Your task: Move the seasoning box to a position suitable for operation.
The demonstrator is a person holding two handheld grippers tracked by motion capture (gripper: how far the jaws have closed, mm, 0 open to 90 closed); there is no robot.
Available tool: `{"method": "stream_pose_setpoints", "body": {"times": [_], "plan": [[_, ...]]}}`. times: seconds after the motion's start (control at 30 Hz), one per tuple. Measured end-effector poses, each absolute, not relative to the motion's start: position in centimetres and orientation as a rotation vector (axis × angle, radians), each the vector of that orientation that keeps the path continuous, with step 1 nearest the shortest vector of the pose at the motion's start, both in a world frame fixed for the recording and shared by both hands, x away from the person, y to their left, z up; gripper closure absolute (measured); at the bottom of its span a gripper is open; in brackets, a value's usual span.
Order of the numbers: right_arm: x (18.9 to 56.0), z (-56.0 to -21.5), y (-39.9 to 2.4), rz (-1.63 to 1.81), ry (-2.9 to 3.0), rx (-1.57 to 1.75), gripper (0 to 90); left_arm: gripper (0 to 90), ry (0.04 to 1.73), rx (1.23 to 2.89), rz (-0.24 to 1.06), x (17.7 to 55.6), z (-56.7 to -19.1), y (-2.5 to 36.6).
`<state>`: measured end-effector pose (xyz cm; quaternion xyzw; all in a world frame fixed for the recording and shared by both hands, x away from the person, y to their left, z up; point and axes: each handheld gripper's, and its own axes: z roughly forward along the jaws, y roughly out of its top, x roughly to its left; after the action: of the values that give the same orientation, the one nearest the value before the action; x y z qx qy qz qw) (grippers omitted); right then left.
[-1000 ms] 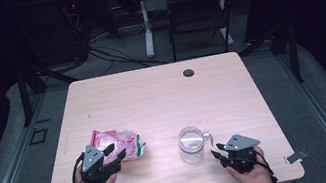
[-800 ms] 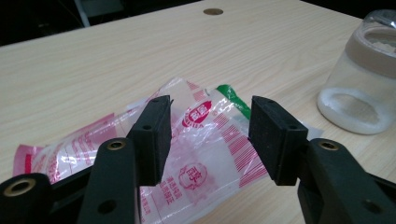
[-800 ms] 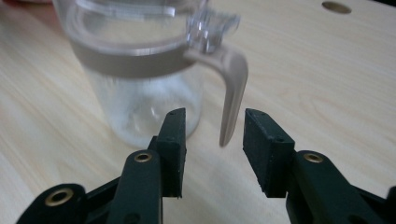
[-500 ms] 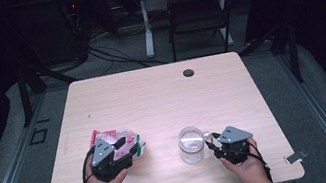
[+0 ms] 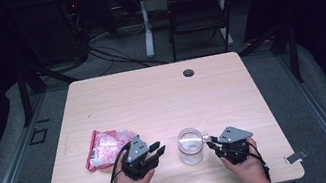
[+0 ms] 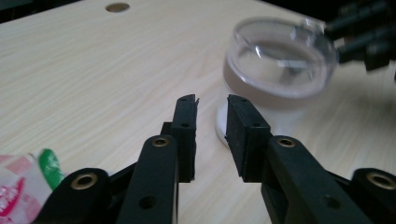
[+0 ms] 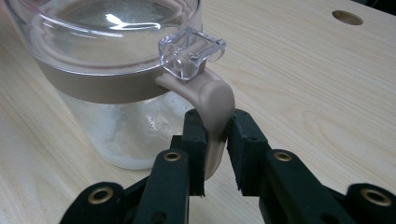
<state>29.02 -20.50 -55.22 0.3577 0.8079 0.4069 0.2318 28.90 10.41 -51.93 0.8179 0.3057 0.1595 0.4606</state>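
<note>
The right gripper [image 7: 215, 140] is clamping the tan handle [image 7: 212, 105] of the jug [image 5: 191, 145] — its jaws have just been closing, and the pads are now pressing the handle from both sides. The jug is standing upright near the front edge of the worktop [image 5: 162, 96]. The left gripper [image 6: 211, 122] is pointing at the jug from just beside it, jaws narrowed but gripping nothing — they too have just been closing. A packet [image 5: 105, 147] is lying to its left.

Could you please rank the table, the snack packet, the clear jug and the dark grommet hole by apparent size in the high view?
1. table
2. snack packet
3. clear jug, somewhat smaller than the packet
4. grommet hole, though it lies farther from the camera, which shrinks it a little
</note>
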Motion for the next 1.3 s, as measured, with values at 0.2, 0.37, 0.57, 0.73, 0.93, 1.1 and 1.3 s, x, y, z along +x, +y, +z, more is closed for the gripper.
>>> {"method": "stream_pose_setpoints", "body": {"times": [0.2, 0.37, 0.57, 0.73, 0.93, 1.1, 1.3], "plan": [[28.6, -55.2, -19.9, 1.136, 2.254, 0.949, 77.8, 76.9, 0.741, 2.054, 0.364, 28.2, -53.2, 9.6], [28.3, -55.1, -19.2, 1.150, 2.286, 0.919, 77.7, 75.8, 0.742, 2.059, 0.356, 28.2, -53.3, 9.7], [27.7, -55.1, -18.8, 1.179, 2.322, 0.906, 71.8, 69.5, 0.763, 2.027, 0.330, 28.5, -53.2, 10.1], [26.8, -54.6, -18.9, 1.160, 2.330, 0.886, 67.2, 68.6, 0.771, 2.015, 0.316, 28.6, -53.1, 10.4], [25.1, -52.3, -19.3, 1.233, 2.286, 0.877, 67.6, 73.5, 0.778, 1.984, 0.288, 28.6, -52.7, 10.7], [24.9, -50.9, -19.6, 1.322, 2.220, 0.974, 72.3, 77.2, 0.765, 1.988, 0.266, 28.6, -52.4, 10.9], [25.3, -50.4, -18.8, 1.284, 2.187, 1.010, 75.0, 79.9, 0.737, 2.001, 0.241, 28.6, -52.4, 10.9]]}}
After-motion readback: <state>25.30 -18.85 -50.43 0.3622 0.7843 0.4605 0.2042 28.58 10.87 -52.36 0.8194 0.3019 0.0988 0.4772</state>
